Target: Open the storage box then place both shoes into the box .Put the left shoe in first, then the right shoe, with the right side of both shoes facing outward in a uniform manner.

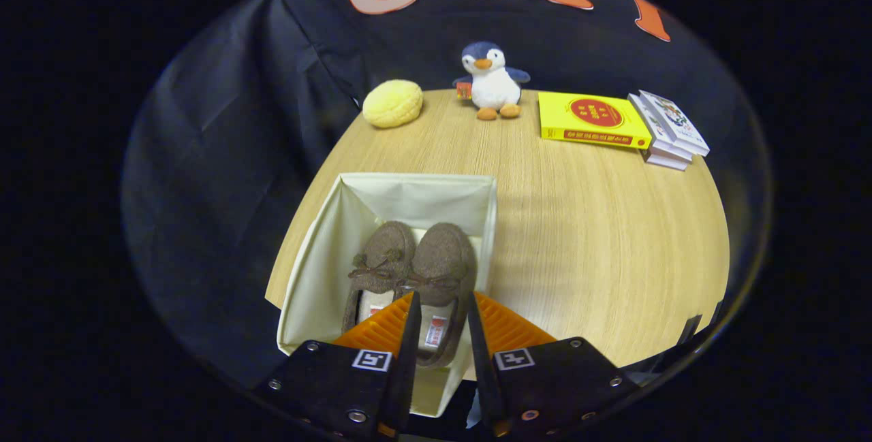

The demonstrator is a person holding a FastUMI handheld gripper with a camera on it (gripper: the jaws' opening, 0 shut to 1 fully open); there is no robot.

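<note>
A cream fabric storage box (320,258) stands open on the wooden table (599,224). Two brown fuzzy slippers lie side by side inside it, toes pointing away from me. The left-hand shoe (381,251) rests against the box's left wall. The right-hand shoe (446,258) lies beside the right wall, its heel running back between my fingers. My gripper (441,295) hangs over the box's near end, one finger (409,333) on each side of that shoe's heel part, closed in on its sides.
Along the table's far edge sit a yellow round cushion (392,103), a plush penguin (492,81), a yellow book (589,120) and a small stack of white books (669,130). Bare tabletop stretches to the right of the box.
</note>
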